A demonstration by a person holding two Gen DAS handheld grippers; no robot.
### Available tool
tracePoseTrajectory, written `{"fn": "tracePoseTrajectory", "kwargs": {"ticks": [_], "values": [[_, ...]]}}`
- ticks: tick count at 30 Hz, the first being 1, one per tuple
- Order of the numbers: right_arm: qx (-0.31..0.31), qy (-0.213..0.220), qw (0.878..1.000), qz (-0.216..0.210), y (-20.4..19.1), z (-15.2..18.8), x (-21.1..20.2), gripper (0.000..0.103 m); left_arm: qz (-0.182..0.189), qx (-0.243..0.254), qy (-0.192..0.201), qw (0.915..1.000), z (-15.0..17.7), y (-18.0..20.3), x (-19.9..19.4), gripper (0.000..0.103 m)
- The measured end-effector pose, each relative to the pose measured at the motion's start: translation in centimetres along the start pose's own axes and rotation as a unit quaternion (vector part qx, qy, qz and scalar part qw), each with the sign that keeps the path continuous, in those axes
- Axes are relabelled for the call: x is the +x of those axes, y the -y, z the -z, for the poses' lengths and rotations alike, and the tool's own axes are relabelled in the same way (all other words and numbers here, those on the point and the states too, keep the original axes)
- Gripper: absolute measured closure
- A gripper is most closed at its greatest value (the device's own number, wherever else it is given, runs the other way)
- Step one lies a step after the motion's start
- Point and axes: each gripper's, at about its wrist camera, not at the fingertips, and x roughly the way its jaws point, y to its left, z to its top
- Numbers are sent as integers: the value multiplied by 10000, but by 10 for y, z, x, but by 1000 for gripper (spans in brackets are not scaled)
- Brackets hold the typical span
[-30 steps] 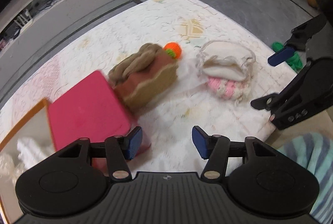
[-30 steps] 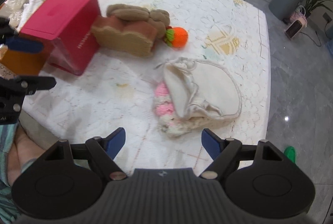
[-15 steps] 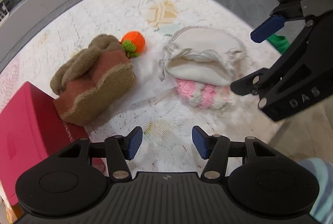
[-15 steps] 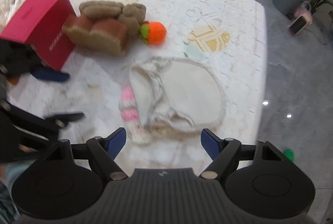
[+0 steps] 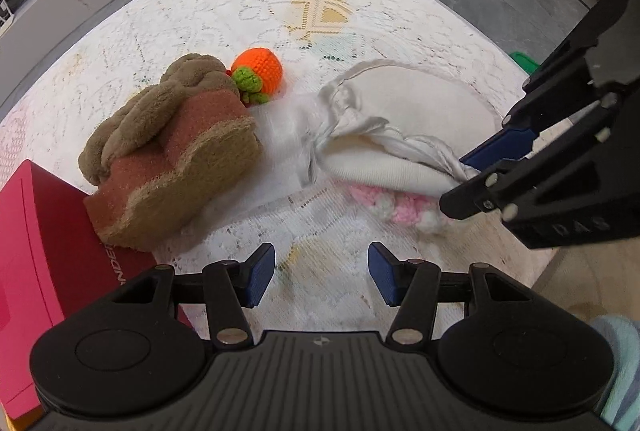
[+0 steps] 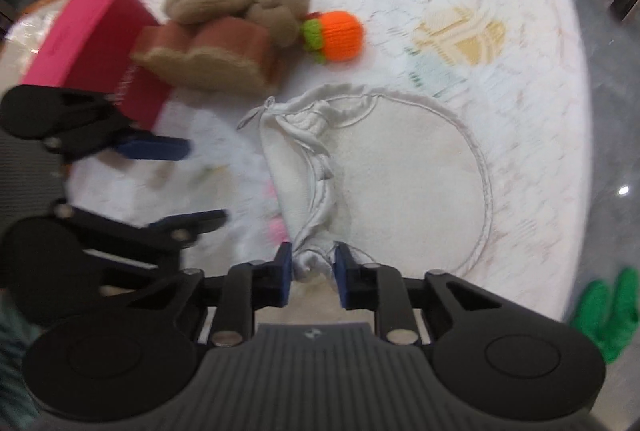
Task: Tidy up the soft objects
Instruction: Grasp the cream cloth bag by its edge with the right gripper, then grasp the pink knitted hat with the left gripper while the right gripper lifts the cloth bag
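Right tool (image 6: 311, 273) closing, pinching white drawstring bag (image 6: 400, 187) rim; left tool (image 5: 321, 273) spread, empty.

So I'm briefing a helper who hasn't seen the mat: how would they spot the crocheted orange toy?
On the white patterned mat, find the brown plush pile beside the pink box. The crocheted orange ball touches that pile's far end. It alone is bright orange with a green leafy cap, unlike the cream drawstring pouch nearby.

- Your right gripper (image 6: 310, 273) jaws are closing on the white pouch's (image 6: 400, 187) gathered edge.
- Your left gripper (image 6: 196, 183) hovers beside it, jaws apart.
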Motion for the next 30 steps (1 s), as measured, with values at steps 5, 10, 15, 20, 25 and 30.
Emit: {"fn": "tracePoseTrajectory", "kwargs": {"ticks": [5, 10, 15, 20, 25, 30], "values": [[-335, 78, 9987, 385, -16, 6, -23, 84, 139, 91, 92, 9998, 6, 3, -12, 32], [-210, -17, 9947, 1008, 4, 10, -34, 84, 308, 29, 352, 9989, -3, 11, -15, 22], [92, -174, 9928, 1183, 28, 15, -15, 84, 357, -90, 397, 9985, -17, 17, -3, 21], [108, -244, 9951, 953, 32, 14, -4, 84, 512, -368, 409, 9972, -23, 13, 15, 21], [-98, -225, 9942, 1050, 29, 10, 1, 78, 575, -516, 486, 9958, -26, 12, 21, 22], [-303, -142, 9939, 1048, 35, 6, -8, 71, 724, -759, 486, 9933, -29, 6, 25, 24]]}}
